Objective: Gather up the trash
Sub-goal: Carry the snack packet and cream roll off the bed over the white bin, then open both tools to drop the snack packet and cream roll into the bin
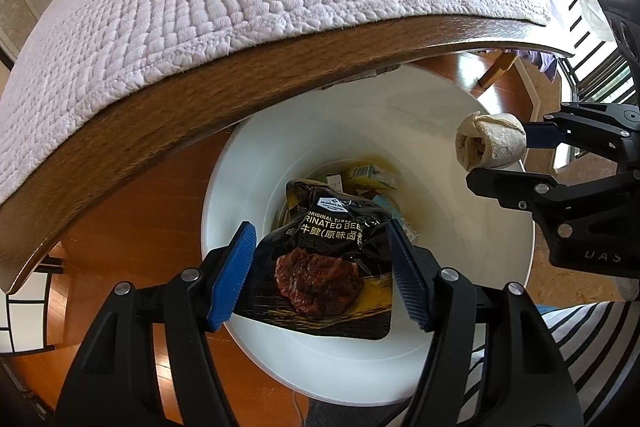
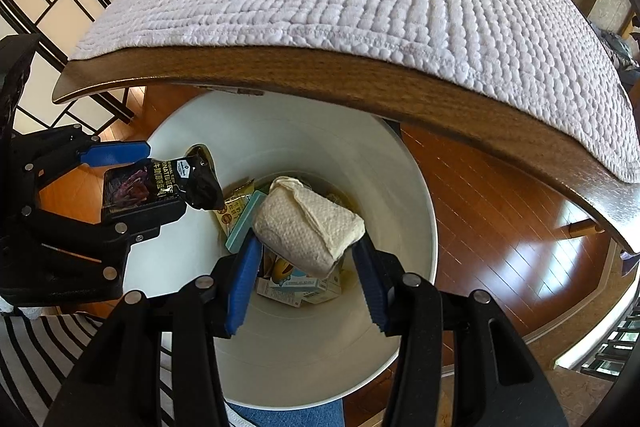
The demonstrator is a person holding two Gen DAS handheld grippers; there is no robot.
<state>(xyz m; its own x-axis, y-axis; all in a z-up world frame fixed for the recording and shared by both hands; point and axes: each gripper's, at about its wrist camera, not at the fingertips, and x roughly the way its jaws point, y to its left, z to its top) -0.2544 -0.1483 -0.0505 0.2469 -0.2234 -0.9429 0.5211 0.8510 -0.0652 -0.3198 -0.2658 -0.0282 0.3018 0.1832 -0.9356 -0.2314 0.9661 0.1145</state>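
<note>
Gripping a beef packet (image 1: 326, 259), the left hand-held gripper (image 1: 320, 275) hangs above the bin (image 1: 480, 227).

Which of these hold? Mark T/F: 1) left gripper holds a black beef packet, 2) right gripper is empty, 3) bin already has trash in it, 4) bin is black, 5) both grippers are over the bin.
1) True. The left gripper is shut on the black marinated beef packet.
2) False. The right gripper is shut on a wadded paper towel.
3) True. Cartons and wrappers lie at the bottom.
4) False. The bin is white.
5) True. Both hang above its opening, beside the padded table edge.
</note>
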